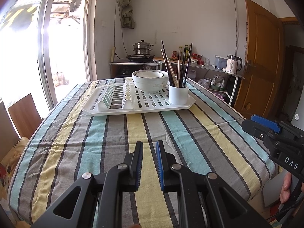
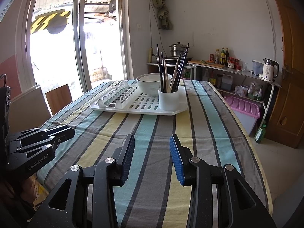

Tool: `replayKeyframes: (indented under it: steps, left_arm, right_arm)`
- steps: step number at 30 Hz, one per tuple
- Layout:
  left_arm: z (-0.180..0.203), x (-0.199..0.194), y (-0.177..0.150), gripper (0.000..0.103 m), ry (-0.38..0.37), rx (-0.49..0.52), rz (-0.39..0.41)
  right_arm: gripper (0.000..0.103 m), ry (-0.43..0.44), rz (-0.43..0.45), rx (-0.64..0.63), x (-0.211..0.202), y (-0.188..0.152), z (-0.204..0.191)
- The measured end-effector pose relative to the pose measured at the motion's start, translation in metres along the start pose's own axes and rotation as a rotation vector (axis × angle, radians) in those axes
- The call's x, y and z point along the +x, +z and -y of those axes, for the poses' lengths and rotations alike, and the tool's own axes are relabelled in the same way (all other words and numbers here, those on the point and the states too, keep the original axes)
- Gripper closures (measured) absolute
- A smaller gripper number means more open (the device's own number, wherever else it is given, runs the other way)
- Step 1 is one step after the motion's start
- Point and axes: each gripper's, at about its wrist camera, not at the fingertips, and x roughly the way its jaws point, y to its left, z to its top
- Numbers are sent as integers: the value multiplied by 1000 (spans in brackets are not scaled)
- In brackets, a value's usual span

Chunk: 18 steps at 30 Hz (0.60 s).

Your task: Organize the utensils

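A white drying rack tray [image 1: 144, 108] [image 2: 133, 110] sits at the far end of the striped table. On it stand stacked white bowls [image 1: 150, 80] [image 2: 150, 83] and a white cup [image 1: 178, 94] [image 2: 168, 98] holding several chopsticks [image 1: 180, 66] [image 2: 171, 70]. My left gripper [image 1: 149, 148] hovers over the near table, jaws narrowly apart and empty; it also shows in the right wrist view [image 2: 71, 131]. My right gripper [image 2: 152, 142] is open and empty over the near table, and shows at the right edge of the left wrist view [image 1: 247, 122].
A striped cloth [image 1: 152, 133] covers the table. Wooden chair backs [image 2: 57, 98] stand at the left edge. A metal shelf [image 2: 237, 72] with bottles and a kettle lines the far wall. A pink-lidded bin [image 2: 243, 110] and a wooden door [image 2: 290, 76] are right.
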Motion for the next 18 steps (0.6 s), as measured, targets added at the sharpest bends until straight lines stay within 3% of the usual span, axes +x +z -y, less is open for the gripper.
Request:
replayKeyframes:
  steps: [18]
  left_arm:
    - [-1,0,0,90,-6,-1,-3]
  right_arm:
    - [64,1,-2,0,0,0,0]
